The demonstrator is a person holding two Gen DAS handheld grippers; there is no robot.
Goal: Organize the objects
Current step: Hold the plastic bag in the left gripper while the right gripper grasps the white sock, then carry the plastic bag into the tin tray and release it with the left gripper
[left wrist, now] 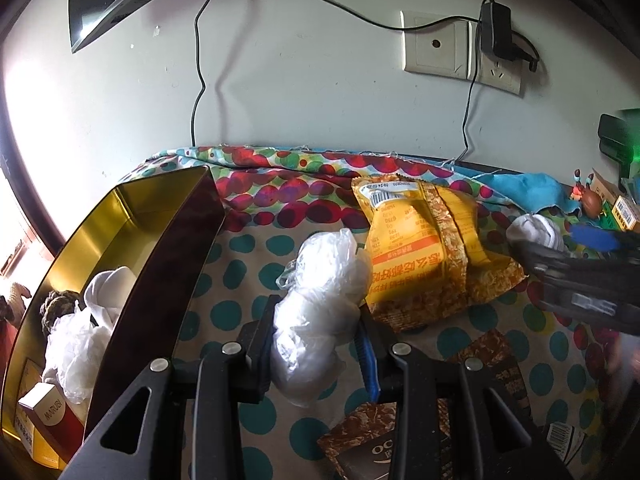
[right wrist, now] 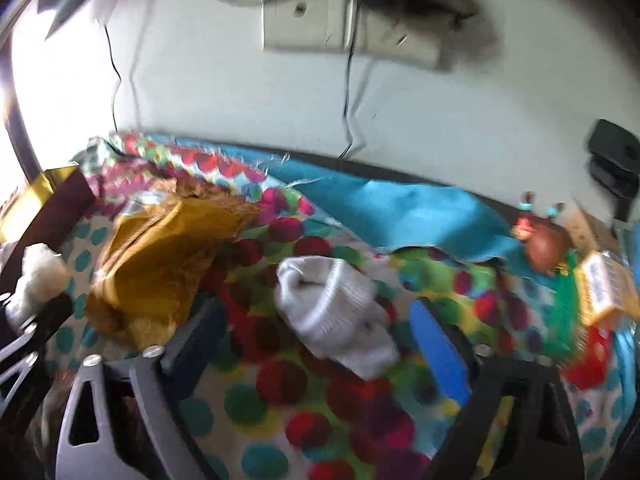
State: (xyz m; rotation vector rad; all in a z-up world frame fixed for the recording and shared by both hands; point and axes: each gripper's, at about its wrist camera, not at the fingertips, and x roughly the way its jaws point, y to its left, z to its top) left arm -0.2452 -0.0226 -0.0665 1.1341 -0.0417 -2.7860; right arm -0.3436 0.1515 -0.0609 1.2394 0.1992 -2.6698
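Left gripper (left wrist: 316,336) clamps plastic bag bundle (left wrist: 320,304); right gripper (right wrist: 320,344) spread wide around white sock (right wrist: 336,316).
Bundle's long axis runs along the fingers, toward the wall, right of gold tin (left wrist: 120,216).

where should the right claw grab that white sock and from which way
Grip the white sock across its ribbed cuff, the thicker raised end nearest the wall, coming down from above with one finger on each side. It lies flat and crumpled on the spotted cloth, so a side approach would probably just push it along. The right claw is open and already straddles it.
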